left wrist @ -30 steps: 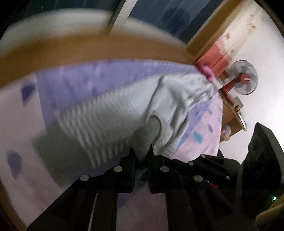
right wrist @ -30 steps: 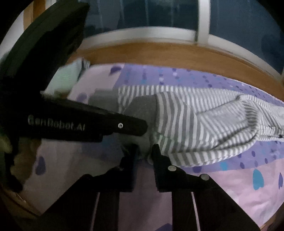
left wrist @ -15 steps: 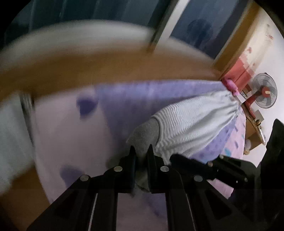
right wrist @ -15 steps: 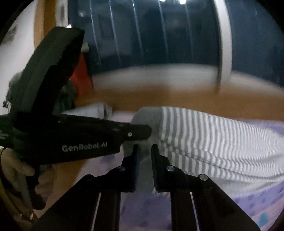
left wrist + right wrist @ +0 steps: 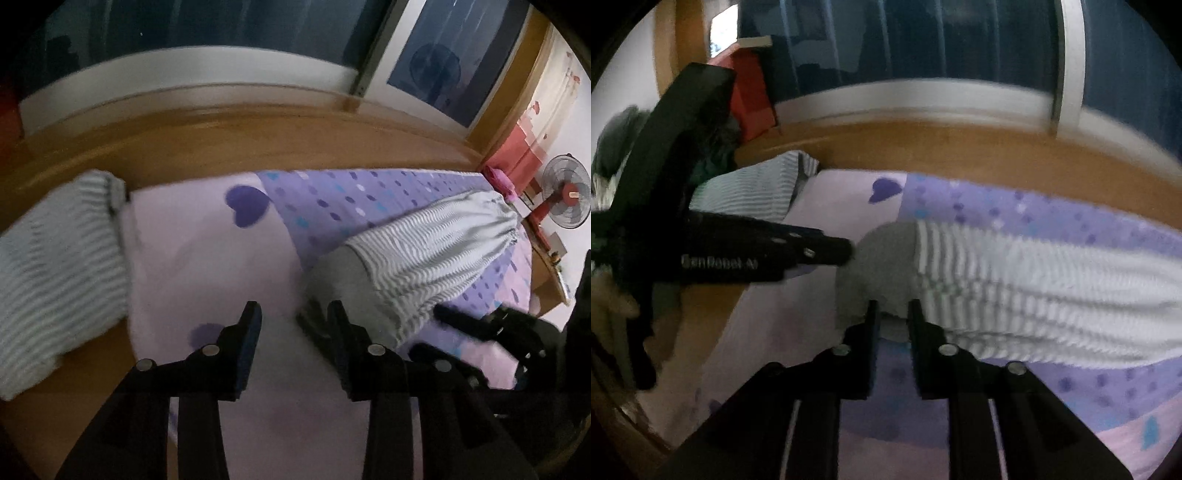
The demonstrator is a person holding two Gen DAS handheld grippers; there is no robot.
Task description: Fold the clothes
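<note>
The striped garment (image 5: pixel 432 243), soft and limp, is best gripped at its thicker grey cuff (image 5: pixel 882 258); both the left gripper (image 5: pixel 293 314) and right gripper (image 5: pixel 890 314) are opening, releasing it.

One marking only is made out: white lettering, blurred, read as "GenRobot.AI", is seen along the side of the left gripper (image 5: pixel 846 251), left of the striped garment (image 5: pixel 1034 291).

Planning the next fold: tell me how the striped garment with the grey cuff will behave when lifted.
The striped garment likely goes floppy: it lies rumpled on the bed sheet. Probably light, being thin knit. Its grey cuff looks thicker, so it may give a firmer hold.
</note>
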